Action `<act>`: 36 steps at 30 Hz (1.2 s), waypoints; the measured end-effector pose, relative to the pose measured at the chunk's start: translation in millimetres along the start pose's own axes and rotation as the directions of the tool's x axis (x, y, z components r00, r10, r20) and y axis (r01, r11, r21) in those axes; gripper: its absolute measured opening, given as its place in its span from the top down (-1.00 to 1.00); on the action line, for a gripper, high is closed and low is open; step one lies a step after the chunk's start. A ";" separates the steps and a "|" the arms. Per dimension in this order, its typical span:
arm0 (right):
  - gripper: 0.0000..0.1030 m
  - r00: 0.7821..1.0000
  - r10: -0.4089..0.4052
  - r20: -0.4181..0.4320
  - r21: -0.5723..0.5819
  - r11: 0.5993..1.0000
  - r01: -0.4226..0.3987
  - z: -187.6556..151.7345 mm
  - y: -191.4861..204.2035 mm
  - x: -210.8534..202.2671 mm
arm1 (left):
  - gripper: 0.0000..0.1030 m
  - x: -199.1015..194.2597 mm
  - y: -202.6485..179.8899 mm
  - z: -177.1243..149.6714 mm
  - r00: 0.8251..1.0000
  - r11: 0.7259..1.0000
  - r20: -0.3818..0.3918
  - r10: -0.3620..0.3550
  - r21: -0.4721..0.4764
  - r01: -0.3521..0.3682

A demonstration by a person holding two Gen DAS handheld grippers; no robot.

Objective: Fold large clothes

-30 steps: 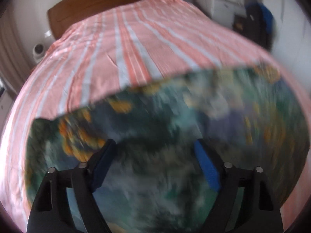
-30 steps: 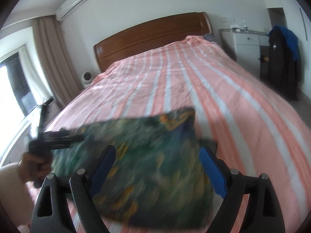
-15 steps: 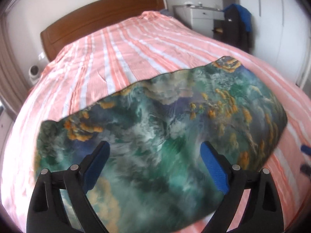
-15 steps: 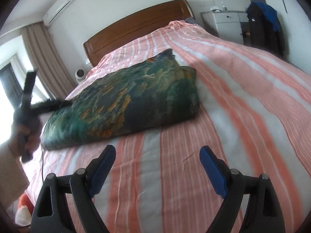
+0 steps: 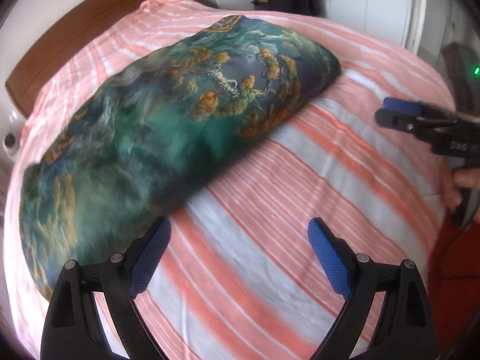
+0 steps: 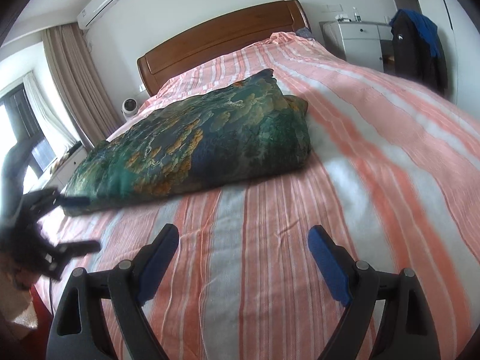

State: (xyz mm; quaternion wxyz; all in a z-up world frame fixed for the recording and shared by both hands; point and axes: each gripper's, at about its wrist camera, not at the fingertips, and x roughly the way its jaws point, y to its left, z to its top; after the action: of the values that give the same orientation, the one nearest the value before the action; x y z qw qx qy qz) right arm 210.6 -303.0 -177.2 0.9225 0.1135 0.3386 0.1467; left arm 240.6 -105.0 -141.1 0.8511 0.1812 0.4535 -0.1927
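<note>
Left wrist view: garment lies folded in a thick bundle on the bed, ahead-left of my released left fingers; right fingers released too. Folding looks nearly done.

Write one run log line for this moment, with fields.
garment: folded, lying on bed | left gripper: open, empty | right gripper: open, empty

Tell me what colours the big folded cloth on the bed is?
The folded cloth is dark green and blue with orange-gold patches; the left wrist view shows it best.
</note>
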 end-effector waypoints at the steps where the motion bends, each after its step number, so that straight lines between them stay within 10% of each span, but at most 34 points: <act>1: -0.69 1.000 0.005 -0.004 0.011 1.000 -0.005 -0.4 -1.3 0.2 | -0.81 0.1 3.2 0.2 1.000 1.000 0.000 -0.004 -0.021 0.004; 17: -0.78 0.999 0.027 -0.024 0.092 0.995 -0.025 -2.0 -12.0 6.4 | -0.82 -15.8 43.8 6.0 0.995 0.975 0.041 0.089 -0.207 -0.079; 27: -0.91 0.978 0.190 0.083 0.564 0.800 -0.203 52.8 -72.3 68.7 | -0.82 -17.4 69.1 89.9 0.991 0.973 0.112 0.077 -0.225 -0.050; 28: -0.87 0.975 0.192 0.108 0.597 0.772 -0.218 56.3 -75.0 76.3 | -0.82 -16.3 67.1 103.2 0.991 0.977 0.118 0.067 -0.210 -0.041; 31: 0.24 0.980 0.171 0.106 0.603 0.772 -0.200 68.5 -69.7 83.4 | -0.82 -8.9 63.9 143.3 0.995 0.982 0.098 -0.024 -0.183 0.042; 36: 0.44 0.978 0.093 0.188 0.314 0.938 -0.149 85.8 -6.2 35.2 | -0.82 9.0 59.7 197.4 0.971 0.955 0.030 -0.236 -0.179 0.238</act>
State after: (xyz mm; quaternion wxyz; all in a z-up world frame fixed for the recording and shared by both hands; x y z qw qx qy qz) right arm 293.9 -306.0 -136.0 0.9056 0.2975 0.2705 0.1350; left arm 413.2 -150.5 -37.5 0.8367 0.0463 0.4840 -0.2520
